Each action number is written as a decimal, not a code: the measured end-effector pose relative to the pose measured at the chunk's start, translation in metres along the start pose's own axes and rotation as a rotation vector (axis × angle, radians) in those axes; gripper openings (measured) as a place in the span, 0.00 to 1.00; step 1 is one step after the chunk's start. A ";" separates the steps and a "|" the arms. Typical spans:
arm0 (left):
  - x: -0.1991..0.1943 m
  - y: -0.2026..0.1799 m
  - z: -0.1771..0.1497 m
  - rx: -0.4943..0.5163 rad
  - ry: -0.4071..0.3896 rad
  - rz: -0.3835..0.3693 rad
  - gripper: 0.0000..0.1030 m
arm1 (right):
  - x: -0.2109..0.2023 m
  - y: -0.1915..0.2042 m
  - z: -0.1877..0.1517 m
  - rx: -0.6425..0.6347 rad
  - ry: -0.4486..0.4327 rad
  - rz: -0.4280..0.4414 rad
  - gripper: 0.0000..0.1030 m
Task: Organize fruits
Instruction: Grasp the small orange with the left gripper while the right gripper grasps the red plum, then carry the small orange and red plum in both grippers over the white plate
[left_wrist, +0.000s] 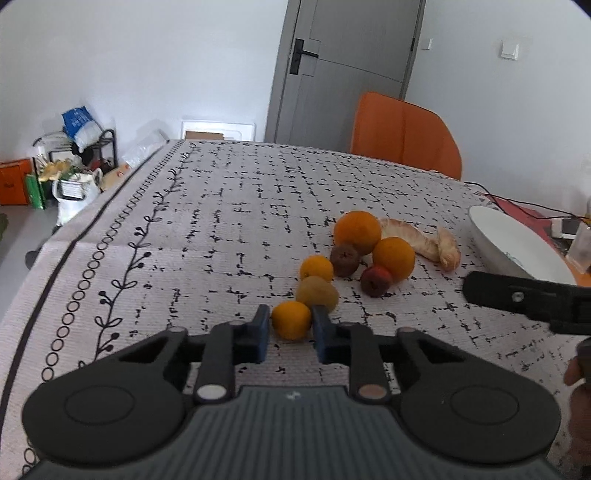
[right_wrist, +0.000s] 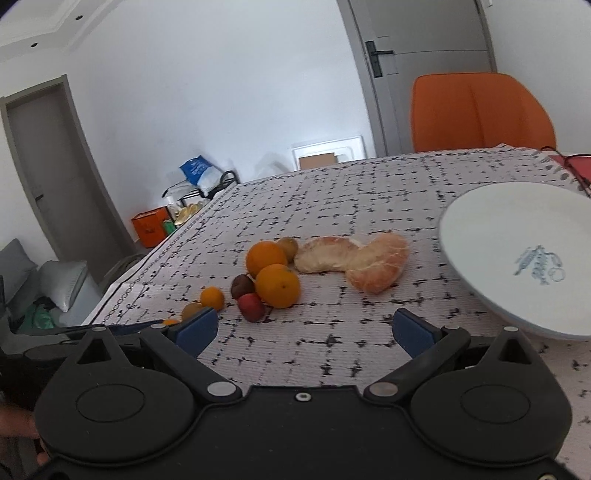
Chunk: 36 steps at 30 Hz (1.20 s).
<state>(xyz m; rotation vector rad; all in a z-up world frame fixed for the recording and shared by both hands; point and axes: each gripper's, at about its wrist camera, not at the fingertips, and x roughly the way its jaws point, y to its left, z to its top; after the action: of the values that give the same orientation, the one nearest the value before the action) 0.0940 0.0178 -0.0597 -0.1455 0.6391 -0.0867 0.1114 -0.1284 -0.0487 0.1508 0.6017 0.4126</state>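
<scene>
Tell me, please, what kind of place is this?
Probably a dining area in a home: a table under a patterned tablecloth, an orange chair beside it, a white plate and household clutter by the wall.

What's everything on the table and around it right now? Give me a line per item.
small orange: 1, orange, between the left gripper's fingers
small orange: 1, orange, mid-cluster
yellow-green fruit: 1, just behind the gripped orange
large oranges: 2, orange, back of cluster
dark red-brown fruits: 2, beside the large oranges
peeled citrus segments: 2, pale, between cluster and plate
plate: 1, white with blue motif, right side, nothing on it
tablecloth: 1, white with black marks
chair: 1, orange, behind table
door: 1, grey
left gripper: around the small orange; contact unclear
right gripper: open, holds nothing
</scene>
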 end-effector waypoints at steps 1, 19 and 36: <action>0.000 0.000 0.000 -0.001 -0.001 -0.007 0.22 | 0.002 0.002 0.000 -0.005 0.001 0.005 0.99; -0.014 0.028 0.005 -0.055 -0.034 0.053 0.22 | 0.044 0.021 0.002 -0.002 0.076 0.051 0.59; -0.023 0.028 0.010 -0.047 -0.050 0.064 0.22 | 0.052 0.016 0.004 0.046 0.076 0.081 0.19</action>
<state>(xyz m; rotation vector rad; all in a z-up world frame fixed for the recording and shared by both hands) 0.0827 0.0498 -0.0426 -0.1723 0.5957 -0.0066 0.1468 -0.0923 -0.0685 0.2046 0.6822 0.4843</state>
